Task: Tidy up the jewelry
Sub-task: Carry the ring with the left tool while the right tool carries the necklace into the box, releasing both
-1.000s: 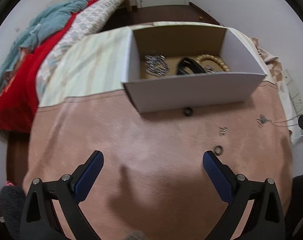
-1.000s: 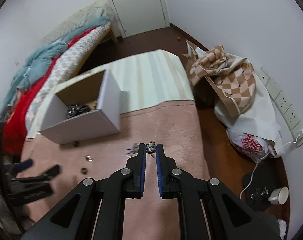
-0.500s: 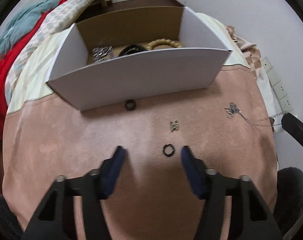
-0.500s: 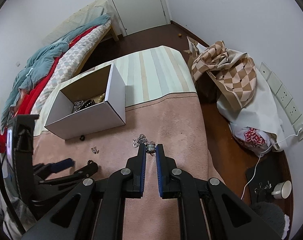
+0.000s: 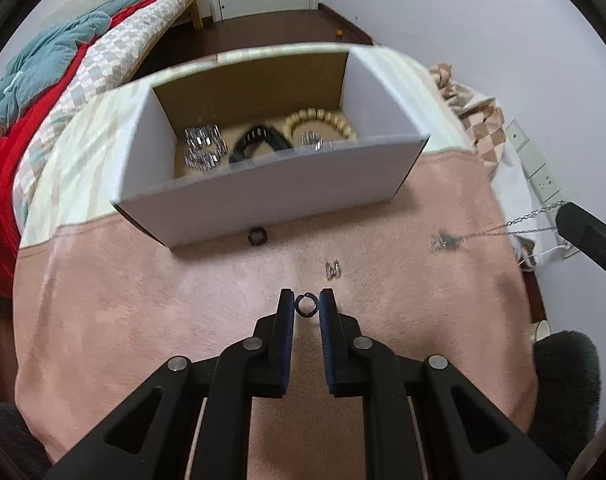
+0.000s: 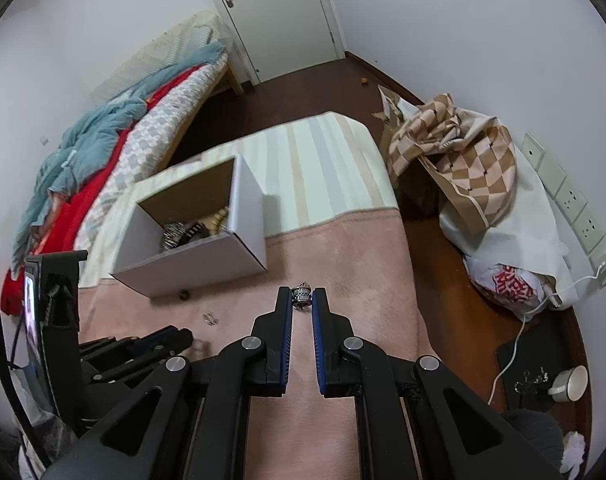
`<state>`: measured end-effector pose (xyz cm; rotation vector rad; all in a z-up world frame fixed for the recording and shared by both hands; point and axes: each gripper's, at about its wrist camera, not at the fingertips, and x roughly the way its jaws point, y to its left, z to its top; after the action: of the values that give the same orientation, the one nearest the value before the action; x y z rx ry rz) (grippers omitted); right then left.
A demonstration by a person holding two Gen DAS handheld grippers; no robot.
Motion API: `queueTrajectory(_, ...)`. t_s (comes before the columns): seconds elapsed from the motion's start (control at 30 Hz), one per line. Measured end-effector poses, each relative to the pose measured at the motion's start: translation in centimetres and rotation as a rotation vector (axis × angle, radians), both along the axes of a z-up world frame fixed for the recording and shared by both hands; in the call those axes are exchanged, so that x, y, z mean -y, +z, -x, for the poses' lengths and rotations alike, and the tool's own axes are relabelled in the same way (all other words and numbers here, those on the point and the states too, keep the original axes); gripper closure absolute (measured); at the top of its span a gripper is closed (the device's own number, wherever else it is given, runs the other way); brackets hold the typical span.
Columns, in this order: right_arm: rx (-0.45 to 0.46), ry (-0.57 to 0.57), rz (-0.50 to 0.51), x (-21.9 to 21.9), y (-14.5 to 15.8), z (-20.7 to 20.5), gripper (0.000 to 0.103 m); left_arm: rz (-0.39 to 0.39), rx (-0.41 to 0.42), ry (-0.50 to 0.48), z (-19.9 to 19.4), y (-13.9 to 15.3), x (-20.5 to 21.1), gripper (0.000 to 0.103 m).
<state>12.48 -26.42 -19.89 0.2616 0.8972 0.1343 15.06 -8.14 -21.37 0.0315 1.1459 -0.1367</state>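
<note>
My left gripper (image 5: 306,303) is shut on a small black ring (image 5: 305,305), held just above the pink cloth. My right gripper (image 6: 302,295) is shut on the silver necklace (image 6: 302,294); in the left wrist view its chain and pendant (image 5: 443,241) hang over the cloth at the right. The white cardboard box (image 5: 271,196) stands behind and holds a silver bracelet (image 5: 203,146), a black bracelet (image 5: 259,142) and a beaded bracelet (image 5: 323,120). A second black ring (image 5: 257,236) lies against the box front. A small silver earring pair (image 5: 333,269) lies on the cloth.
The pink cloth (image 5: 143,300) covers the near part of the table, striped cloth beyond. A bed with red and blue bedding (image 6: 103,152) stands at the left. A checkered bag and plastic bags (image 6: 463,168) sit on the floor at the right, with a cup (image 6: 569,382).
My left gripper has closed from wide open onto the small black ring. My right gripper has lifted the necklace and moved toward the box.
</note>
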Motion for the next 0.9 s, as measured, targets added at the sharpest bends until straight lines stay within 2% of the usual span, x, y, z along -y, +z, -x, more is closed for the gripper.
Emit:
queueTrajectory(0.13,0.041,0.037,-0.024,-0.8,3.1,-0.3,0.093,0.05,0.046,0.005,-0.3,3.8,-1.2,0.093)
queueTrajectory(0.33,0.133,0.12,-0.066,-2.6,9.4,-1.9,0.093,0.116,0.128,0.033,-2.7,10.0,-3.9,0.093)
queueTrajectory(0.47,0.18,0.18,-0.072,-4.4,12.7,-4.0,0.093,0.128,0.141,0.05,-5.1,11.7,-5.3,0.093)
queueTrajectory(0.53,0.185,0.219,-0.049,-5.8,13.4,-5.8,0.093,0.124,0.131,0.063,-6.4,11.5,-6.0,0.093)
queueTrajectory(0.67,0.124,0.278,-0.015,-8.4,12.2,-9.9,0.093,0.153,0.024,0.068,-9.3,8.7,-7.2,0.093)
queueTrajectory(0.8,0.002,0.326,0.027,-10.5,8.5,-14.3,0.093,0.155,-0.077,0.081,-11.4,5.2,-7.9,0.093)
queueTrajectory(0.9,-0.054,0.332,0.055,-11.0,6.0,-16.3,0.093,0.142,-0.118,0.098,-12.1,3.3,-8.4,0.093)
